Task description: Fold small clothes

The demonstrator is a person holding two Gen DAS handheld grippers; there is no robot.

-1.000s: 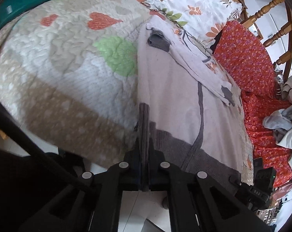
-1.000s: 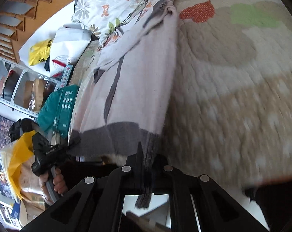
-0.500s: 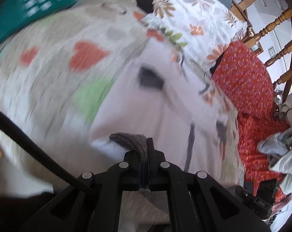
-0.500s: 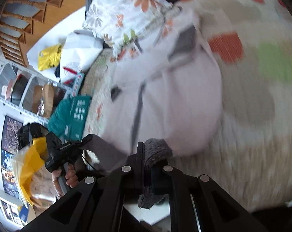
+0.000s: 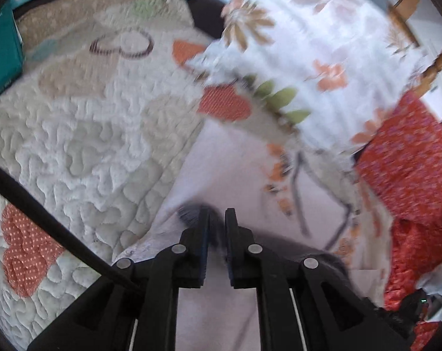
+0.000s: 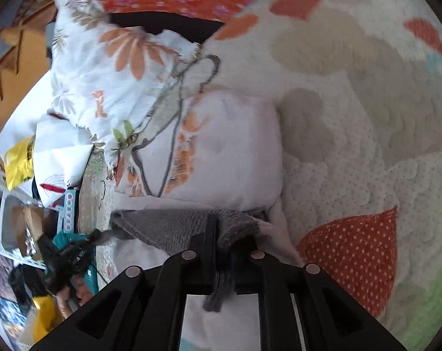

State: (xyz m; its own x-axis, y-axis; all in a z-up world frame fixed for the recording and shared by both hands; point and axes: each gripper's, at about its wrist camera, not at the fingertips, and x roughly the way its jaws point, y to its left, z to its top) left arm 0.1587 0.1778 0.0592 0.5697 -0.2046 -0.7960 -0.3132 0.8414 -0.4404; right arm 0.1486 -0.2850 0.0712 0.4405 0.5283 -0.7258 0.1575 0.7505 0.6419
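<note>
Folding over: both grippers, left (image 5: 216,219) & right (image 6: 222,234), fingers just easing apart, grey ribbed hem (image 6: 174,228) of pale pink garment (image 6: 235,146) between them, ready to drop.

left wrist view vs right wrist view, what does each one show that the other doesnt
Only the left wrist view shows the green box and the left gripper, jaws slightly parted over the grey hem. Only the right wrist view shows the yellow bag, a hand and the right gripper with hem between its jaws. Both show the pale garment, quilt and floral pillow.
</note>
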